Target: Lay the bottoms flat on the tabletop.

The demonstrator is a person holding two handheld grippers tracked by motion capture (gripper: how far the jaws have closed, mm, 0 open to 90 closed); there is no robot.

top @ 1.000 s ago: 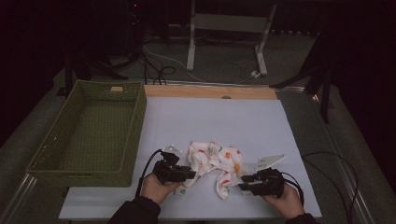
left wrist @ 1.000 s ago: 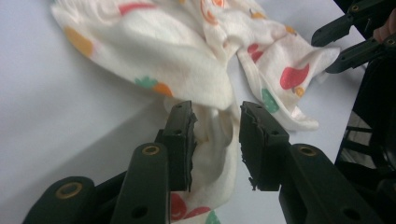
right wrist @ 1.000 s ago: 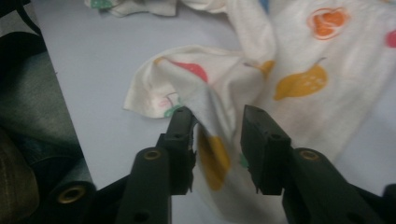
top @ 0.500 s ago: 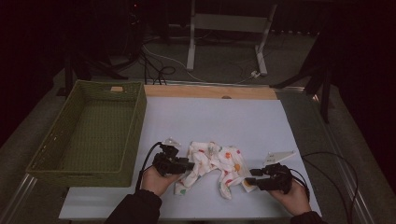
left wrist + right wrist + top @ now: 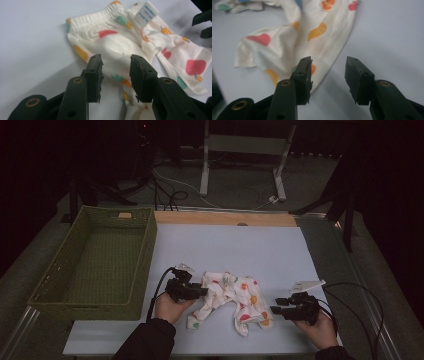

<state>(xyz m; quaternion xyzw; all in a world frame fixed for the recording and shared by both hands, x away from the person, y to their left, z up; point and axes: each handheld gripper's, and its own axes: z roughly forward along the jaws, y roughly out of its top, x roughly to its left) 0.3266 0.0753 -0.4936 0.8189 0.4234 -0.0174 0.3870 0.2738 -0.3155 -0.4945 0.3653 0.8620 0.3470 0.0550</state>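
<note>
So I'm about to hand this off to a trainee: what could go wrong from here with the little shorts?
The left gripper has open jaws over bunched cloth of the shorts, so it may pinch several layers. The right gripper straddles just the hem edge, which could slip free. The basket wall stands close by on the left and could snag a dragged leg.

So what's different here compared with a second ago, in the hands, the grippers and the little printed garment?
The right gripper has drawn away to the right, off the printed garment, and its jaws have just been opening with nothing pressed between them. The left gripper has edged slightly up and right; its jaws are open, with the cloth's edge lying under them. The garment looks unchanged on the white table, and the green basket has not moved.
</note>
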